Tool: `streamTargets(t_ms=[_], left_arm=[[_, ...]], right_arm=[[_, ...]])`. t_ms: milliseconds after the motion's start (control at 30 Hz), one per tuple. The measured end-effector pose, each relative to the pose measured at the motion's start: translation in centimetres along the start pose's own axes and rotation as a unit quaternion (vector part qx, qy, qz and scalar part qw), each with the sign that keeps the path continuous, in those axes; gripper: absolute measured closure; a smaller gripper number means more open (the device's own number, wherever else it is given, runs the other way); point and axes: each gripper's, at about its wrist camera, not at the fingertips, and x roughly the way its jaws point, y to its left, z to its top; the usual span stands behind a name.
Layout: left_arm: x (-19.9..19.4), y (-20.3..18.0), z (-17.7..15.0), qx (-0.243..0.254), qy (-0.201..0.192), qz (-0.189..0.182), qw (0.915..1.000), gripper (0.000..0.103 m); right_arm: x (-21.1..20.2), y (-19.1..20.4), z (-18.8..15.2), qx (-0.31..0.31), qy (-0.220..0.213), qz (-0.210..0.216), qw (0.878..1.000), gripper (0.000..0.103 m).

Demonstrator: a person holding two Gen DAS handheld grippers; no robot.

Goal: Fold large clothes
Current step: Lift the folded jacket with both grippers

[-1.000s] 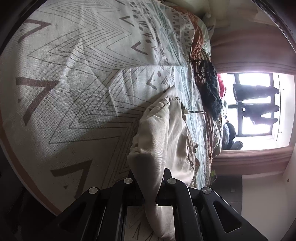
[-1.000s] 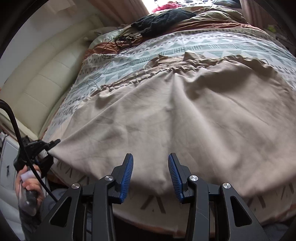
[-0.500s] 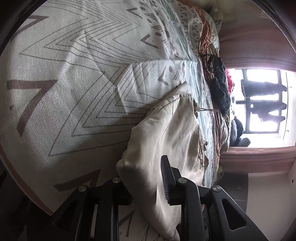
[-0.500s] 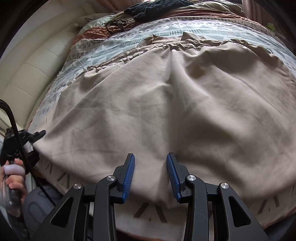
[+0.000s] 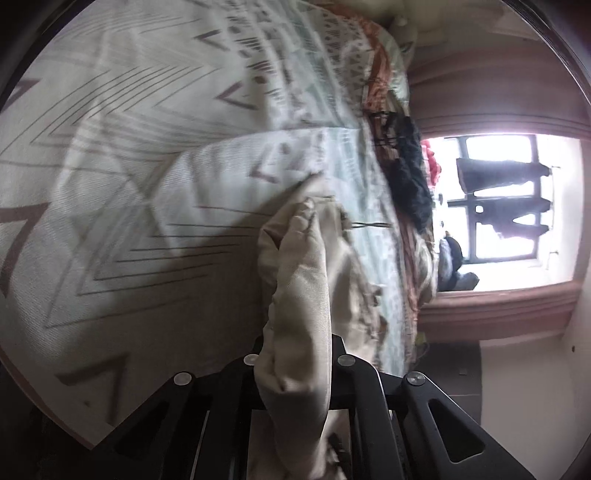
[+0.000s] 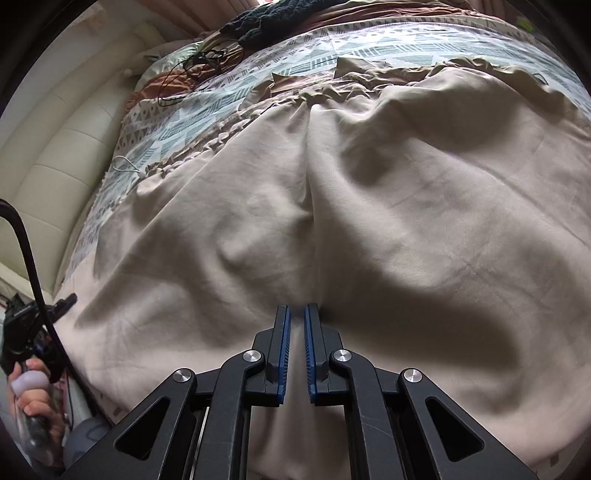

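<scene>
- Both grippers have closed since a moment ago: the right gripper (image 6: 297, 325), whose blue pads stood well apart over the cloth, now has them drawn nearly together, and the left gripper (image 5: 295, 354), briefly spread half a second back, is clamped again.
- That left gripper has a thick bunched fold of the beige garment (image 5: 303, 295) between its black fingers; the fold rises straight out of the jaws and hides their tips (so how tight the pinch is I can only judge from the cloth squeezed between them).
- Over on the right, the blue pads (image 6: 284, 347) sit with a narrow slit between them, a ridge of the beige garment (image 6: 369, 206) running up from just in front of the tips. Whether any fabric is actually caught in that slit, I cannot tell.
- Most of the garment lies spread and rumpled across the patterned bedspread (image 5: 129, 147), its far edge gathered in ruffles.
- A dark knitted item (image 6: 273, 18) and a tangle of black cable (image 6: 199, 66) lie further up the bed, well apart from the garment.
- A cream padded headboard (image 6: 55, 155) runs along one side, and a bright window (image 5: 517, 199) shows beyond the bed.
</scene>
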Motion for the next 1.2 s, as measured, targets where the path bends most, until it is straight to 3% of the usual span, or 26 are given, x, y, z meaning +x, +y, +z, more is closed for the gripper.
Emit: streamTargets(t_ms=[233,500,667,833,1000,1133,1200], left_arm=[[-0.1,-6.6,-1.3,0.039,0.014,-0.07,0.9967,0.094],[0.5,-12.6,-3.2,0.082,0.031,-0.108,0.9902,0.094],[2.0,-15.5,-4.1,0.092,0.047,-0.126,0.9866,0.094],[3.1,-18.7,-6.1,0.115,0.069,-0.149,0.9797,0.094],[5.0,-21.9,-7.8,0.122,0.094,-0.171,0.9732,0.094],[7.3,-23.8,-9.4,0.124,0.117,-0.176,0.9695,0.094],[8.4,-24.6,-10.3,0.123,0.126,-0.175,0.9688,0.094]], right_arm=[[-1.2,-0.3,-1.0,-0.003,0.012,0.031,0.999,0.094],[-3.4,-0.8,-3.6,0.022,0.01,0.09,0.996,0.092],[-2.5,-0.6,-5.2,0.017,0.011,0.083,0.996,0.091],[-2.8,-1.6,-4.6,0.03,0.024,0.108,0.993,0.091],[-5.6,-4.3,-3.5,0.046,-0.007,0.133,0.99,0.089],[-9.7,-7.8,-1.7,0.06,-0.066,0.145,0.985,0.076],[-11.6,-9.9,-0.5,0.071,-0.092,0.144,0.983,0.075]])
